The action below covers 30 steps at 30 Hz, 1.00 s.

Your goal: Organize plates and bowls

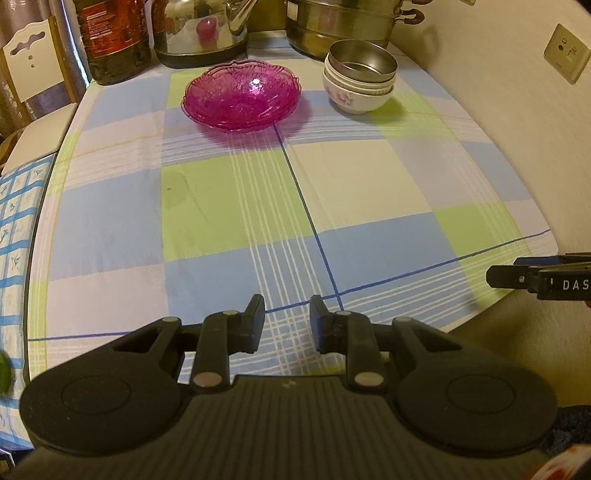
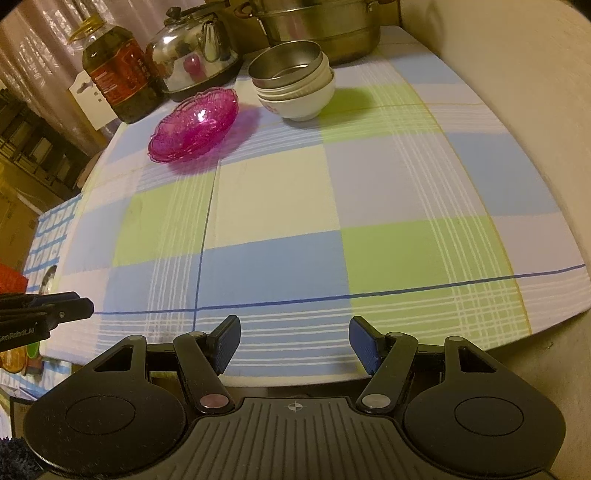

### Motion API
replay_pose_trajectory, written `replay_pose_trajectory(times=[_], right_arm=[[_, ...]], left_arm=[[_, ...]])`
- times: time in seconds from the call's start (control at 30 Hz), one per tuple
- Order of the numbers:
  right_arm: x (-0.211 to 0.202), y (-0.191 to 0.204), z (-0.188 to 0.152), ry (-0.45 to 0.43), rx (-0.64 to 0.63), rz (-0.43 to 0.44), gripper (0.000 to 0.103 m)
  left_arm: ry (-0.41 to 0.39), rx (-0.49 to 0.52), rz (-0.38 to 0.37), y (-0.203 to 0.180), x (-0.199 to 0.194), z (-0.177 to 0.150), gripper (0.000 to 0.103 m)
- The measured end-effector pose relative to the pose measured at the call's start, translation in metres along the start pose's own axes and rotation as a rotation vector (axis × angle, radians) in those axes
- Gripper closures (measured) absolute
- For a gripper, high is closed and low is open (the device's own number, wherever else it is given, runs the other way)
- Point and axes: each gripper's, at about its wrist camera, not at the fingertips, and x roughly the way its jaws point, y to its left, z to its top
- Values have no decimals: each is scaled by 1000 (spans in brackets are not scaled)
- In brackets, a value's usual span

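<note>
The pink plates (image 1: 242,95) are stacked at the far middle of the worktop (image 1: 229,206). Just to their right, apart from them, the bowl stack (image 1: 360,79) is set down: white bowls nested below, a steel bowl (image 1: 364,59) on top. The same two stacks are seen from the right wrist view — plates (image 2: 194,124) left, bowls (image 2: 293,81) right, not touching.

Behind them, along the far edge, an oil bottle (image 1: 112,37), a kettle (image 1: 201,31) and a steamer pot (image 1: 341,26) are lined up. The worktop is covered by a checked cloth.

The left tongs (image 1: 287,323) are held over the near edge, well apart from both stacks, with a narrow gap between the jaws and nothing in it. The right tongs (image 2: 294,343) are held likewise over the near edge — jaws spread wide, nothing gripped.
</note>
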Motion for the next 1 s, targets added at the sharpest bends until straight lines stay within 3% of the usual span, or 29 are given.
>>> replay_pose_trajectory(times=[0.57, 1.0], right_arm=[[16, 23, 21, -21, 22, -37, 38], [27, 17, 67, -70, 63, -74, 38]], left_arm=[[-23, 42, -73, 28, 10, 31, 80], [-106, 110, -121, 22, 33, 95, 80]])
